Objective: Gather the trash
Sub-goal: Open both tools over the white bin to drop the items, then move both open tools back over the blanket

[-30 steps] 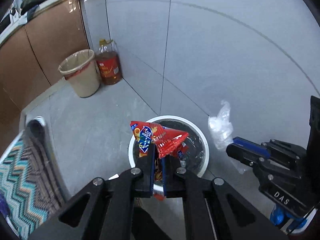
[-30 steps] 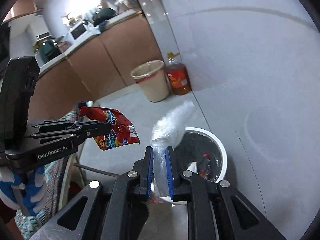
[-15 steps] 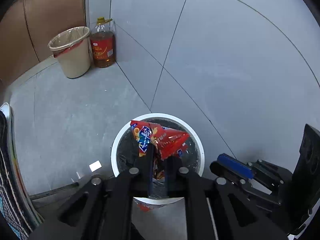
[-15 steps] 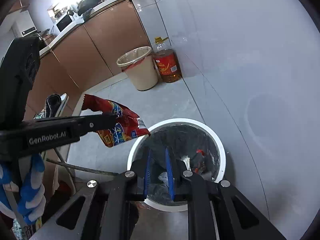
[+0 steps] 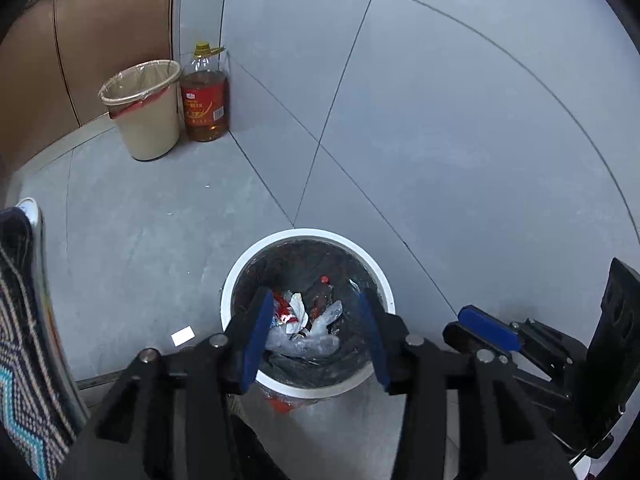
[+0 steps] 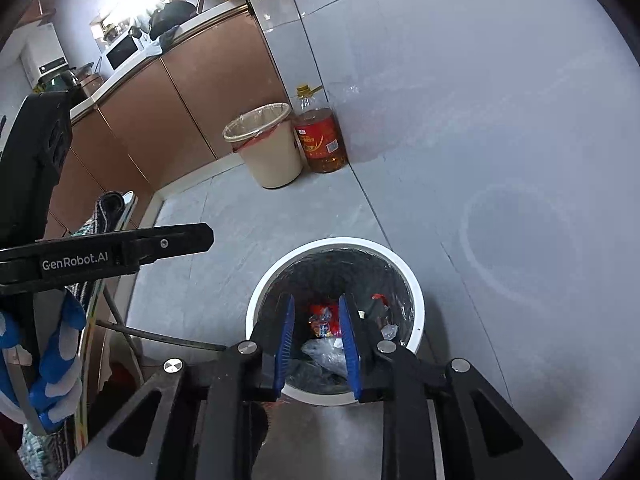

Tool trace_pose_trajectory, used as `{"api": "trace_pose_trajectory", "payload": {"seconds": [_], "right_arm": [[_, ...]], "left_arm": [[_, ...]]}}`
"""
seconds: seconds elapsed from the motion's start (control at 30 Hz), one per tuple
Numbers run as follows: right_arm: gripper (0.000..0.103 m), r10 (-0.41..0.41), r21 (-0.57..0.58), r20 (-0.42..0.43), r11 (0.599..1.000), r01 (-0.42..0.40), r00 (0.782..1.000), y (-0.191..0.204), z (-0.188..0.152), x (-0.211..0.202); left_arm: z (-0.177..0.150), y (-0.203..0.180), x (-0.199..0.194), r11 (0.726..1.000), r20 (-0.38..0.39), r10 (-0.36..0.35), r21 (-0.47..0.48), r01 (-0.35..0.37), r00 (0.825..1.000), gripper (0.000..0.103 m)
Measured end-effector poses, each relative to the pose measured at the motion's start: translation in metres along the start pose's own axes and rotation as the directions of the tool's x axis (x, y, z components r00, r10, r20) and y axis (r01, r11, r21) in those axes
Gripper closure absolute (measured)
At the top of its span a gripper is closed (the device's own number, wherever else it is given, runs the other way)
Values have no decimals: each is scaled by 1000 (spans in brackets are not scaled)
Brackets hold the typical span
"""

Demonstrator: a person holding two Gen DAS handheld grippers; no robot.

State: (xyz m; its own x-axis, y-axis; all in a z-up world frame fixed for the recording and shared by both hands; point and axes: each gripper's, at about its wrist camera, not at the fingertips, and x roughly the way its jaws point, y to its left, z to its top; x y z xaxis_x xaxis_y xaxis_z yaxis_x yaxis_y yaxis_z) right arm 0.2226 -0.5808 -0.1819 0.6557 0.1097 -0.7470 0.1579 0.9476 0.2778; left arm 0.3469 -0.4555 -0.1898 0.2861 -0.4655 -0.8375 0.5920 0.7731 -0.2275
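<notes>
A white trash bin (image 5: 308, 236) with a black liner stands on the grey floor by the wall; it also shows in the right wrist view (image 6: 416, 292). Inside lie a red snack wrapper (image 6: 322, 320) and clear plastic (image 5: 316, 340). My left gripper (image 5: 316, 312) is open and empty right above the bin. My right gripper (image 6: 318, 320) is open and empty above the bin too. The right gripper's fingers (image 5: 488, 326) show at the right of the left wrist view. The left gripper's finger (image 6: 160, 242) shows at the left of the right wrist view.
A beige bin (image 5: 144, 112) with a clear liner and a bottle of cooking oil (image 5: 204, 100) stand in the corner by brown cabinets (image 6: 208, 80). A patterned cloth (image 5: 24, 340) hangs on a rack at the left. A small white scrap (image 5: 183, 335) lies on the floor.
The right gripper let go of the clear plastic, then the left gripper let go of the red snack wrapper. Both fell into the white bin, and both grippers now stand open.
</notes>
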Motion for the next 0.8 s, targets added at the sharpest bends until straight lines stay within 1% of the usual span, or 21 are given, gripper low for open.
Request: {"api": "trace_pose_trajectory", "payload": {"seconds": [0.13,0.37,0.5,0.6,0.67,0.73,0.8], "right_arm": [[81,-2,-3,16,1000,2,1000,7,-3,-15],[81,23,-23,82,1000,-22,996,29,-3,-58],[73,34,-53,128,998,-27,991,48,-7,-88],[72,46,-79,163,996,-33,985,65,-10,-112],[71,53,-95,182,995,-36,982,74,-11,-124],[70,63,-113,205,993,-40,977,85,-13,-138],[70,74,-130,223,990,-45,972,96,-15,-150]], "left_arm": [[-7,-3,-24,1000,30,5,15,-5,1000,60],[-25,-3,-88,1000,104,13,18,-15,994,60],[-40,0,-128,999,161,28,19,-32,987,60],[-54,5,-160,999,223,40,17,-45,974,60],[-65,8,-183,999,269,45,17,-51,962,60],[-79,12,-206,997,323,59,22,-70,945,60],[-90,14,-225,995,361,77,30,-94,930,60]]}}
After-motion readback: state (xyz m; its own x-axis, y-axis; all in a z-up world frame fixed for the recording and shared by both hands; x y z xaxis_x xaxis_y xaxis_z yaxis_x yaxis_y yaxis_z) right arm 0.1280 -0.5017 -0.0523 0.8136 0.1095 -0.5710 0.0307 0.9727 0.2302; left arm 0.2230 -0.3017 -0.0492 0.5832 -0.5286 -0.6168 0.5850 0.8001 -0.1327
